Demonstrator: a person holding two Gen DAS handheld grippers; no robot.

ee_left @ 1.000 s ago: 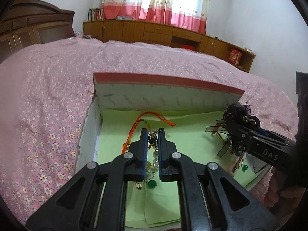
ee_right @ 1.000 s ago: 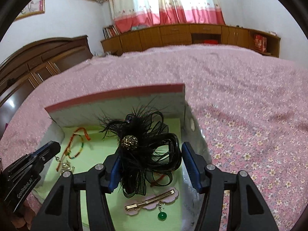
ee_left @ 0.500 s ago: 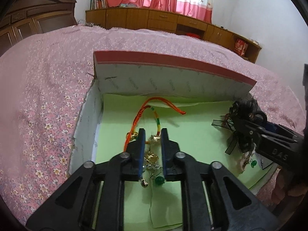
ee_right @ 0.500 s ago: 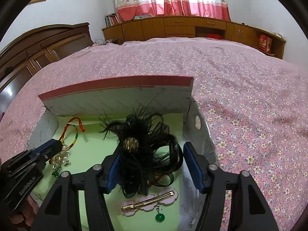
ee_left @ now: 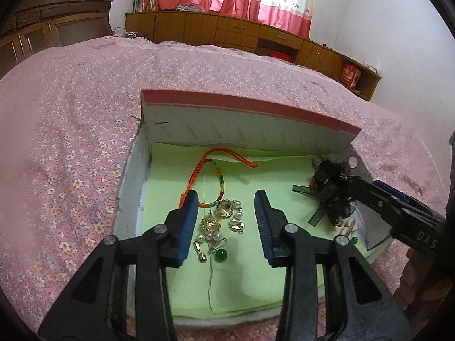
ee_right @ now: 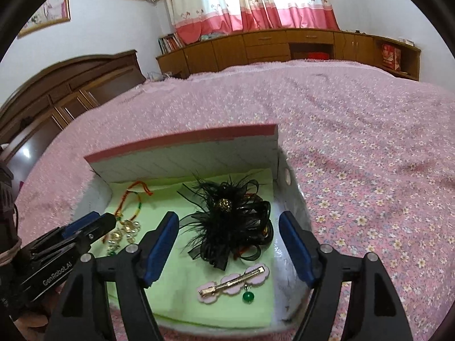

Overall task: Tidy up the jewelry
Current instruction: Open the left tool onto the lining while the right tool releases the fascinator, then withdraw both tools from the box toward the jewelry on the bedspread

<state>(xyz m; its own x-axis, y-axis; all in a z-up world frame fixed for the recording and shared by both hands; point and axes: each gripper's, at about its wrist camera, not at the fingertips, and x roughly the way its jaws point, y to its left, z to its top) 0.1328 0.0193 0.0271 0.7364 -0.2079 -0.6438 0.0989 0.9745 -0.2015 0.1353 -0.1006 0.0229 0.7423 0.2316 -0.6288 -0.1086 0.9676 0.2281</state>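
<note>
Blk fingers (ee_left: pixel 182 227) w/ blue pads

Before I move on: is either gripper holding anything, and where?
Nothing. Left gripper has just opened over the earrings; right gripper has opened around the black hair flower.

left gripper (ee_left: pixel 226 221) tilted downward, jaws just been opening, nothing pinched between them, right gripper (ee_right: pixel 229 245) angled down too, jaws spread wide, gripping nothing

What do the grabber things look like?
Both are black plastic tongs with blue ribbed pads and silver screws at the joints. The left gripper shows white "GenRobot.AI" lettering on its side in the other camera. The right gripper carries white "DAS" letters.
</note>
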